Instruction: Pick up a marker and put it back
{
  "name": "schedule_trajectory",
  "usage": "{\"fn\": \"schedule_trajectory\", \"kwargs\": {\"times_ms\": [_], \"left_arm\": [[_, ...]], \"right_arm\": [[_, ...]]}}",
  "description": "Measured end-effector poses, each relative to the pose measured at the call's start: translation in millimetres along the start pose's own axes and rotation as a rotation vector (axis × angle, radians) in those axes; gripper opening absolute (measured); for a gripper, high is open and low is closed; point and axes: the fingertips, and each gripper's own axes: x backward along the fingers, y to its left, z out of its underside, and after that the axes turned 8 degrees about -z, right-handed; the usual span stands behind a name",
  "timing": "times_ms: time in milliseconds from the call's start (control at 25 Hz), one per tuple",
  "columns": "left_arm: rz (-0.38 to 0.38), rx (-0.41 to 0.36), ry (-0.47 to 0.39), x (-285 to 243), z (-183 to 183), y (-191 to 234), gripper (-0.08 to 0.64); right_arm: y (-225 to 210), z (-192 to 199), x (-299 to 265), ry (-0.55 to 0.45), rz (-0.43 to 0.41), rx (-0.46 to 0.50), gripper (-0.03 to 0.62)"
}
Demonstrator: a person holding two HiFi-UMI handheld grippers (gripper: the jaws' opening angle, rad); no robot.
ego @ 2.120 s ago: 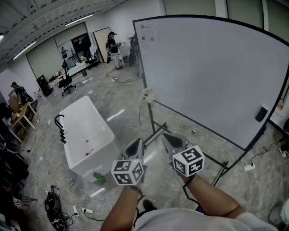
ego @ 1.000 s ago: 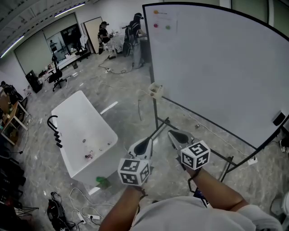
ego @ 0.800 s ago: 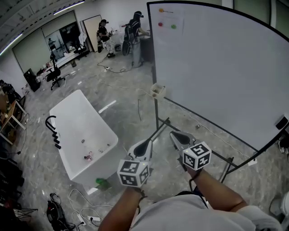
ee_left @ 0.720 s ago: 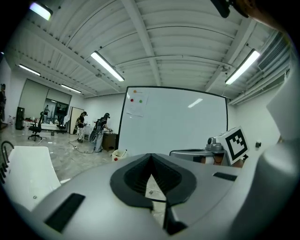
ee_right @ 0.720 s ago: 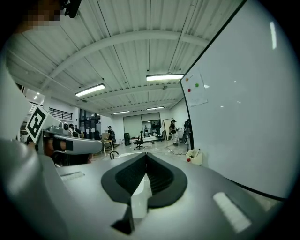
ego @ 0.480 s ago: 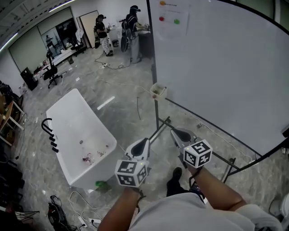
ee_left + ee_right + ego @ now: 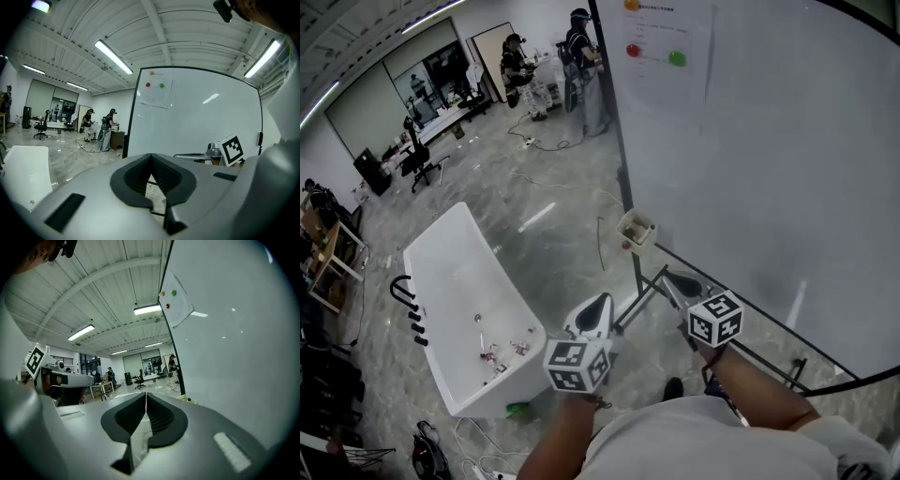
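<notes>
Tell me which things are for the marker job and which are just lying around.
For the job: whiteboard; little box on its edge, maybe holding markers.
Just around: white bathtub; paper with coloured dots; office chair; people far off.

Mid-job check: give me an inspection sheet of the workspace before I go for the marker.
Surface: whiteboard upright on its stand, blank except for a paper sheet with a red magnet and a green magnet.
Job's things: no marker made out; small holder on the board's frame, contents too small to tell.
Clutter: white bathtub on the floor, small bits inside.
Grippers: left gripper shut, empty; right gripper jaws opening, only a slit, nothing between them.
Cables: loose cable on the floor near the holder.
Surroundings: open workshop, people far behind, office chair.
</notes>
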Motion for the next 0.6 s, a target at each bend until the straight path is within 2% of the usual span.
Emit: {"fn": "schedule_trajectory", "kwargs": {"times_ms": [320,480,600], "left_arm": [[-0.014,0.000,0.028,-103.2,-9.2,7.4,0.005],[-0.014,0.006,0.038,-143.7,-11.5,24.6,0.005],[0.004,0.009,0.061,-174.4,-6.7,37.7,0.005]], "right_arm": [[-96.3,-6.8,-51.8,0.034,-0.032,-0.066,0.023],[-124.3,2.5,-82.6,0.070,-0.042,-0.106,0.041],[-144.9,15.6,-103.4,0.104,-0.019,-0.133,0.064]]}}
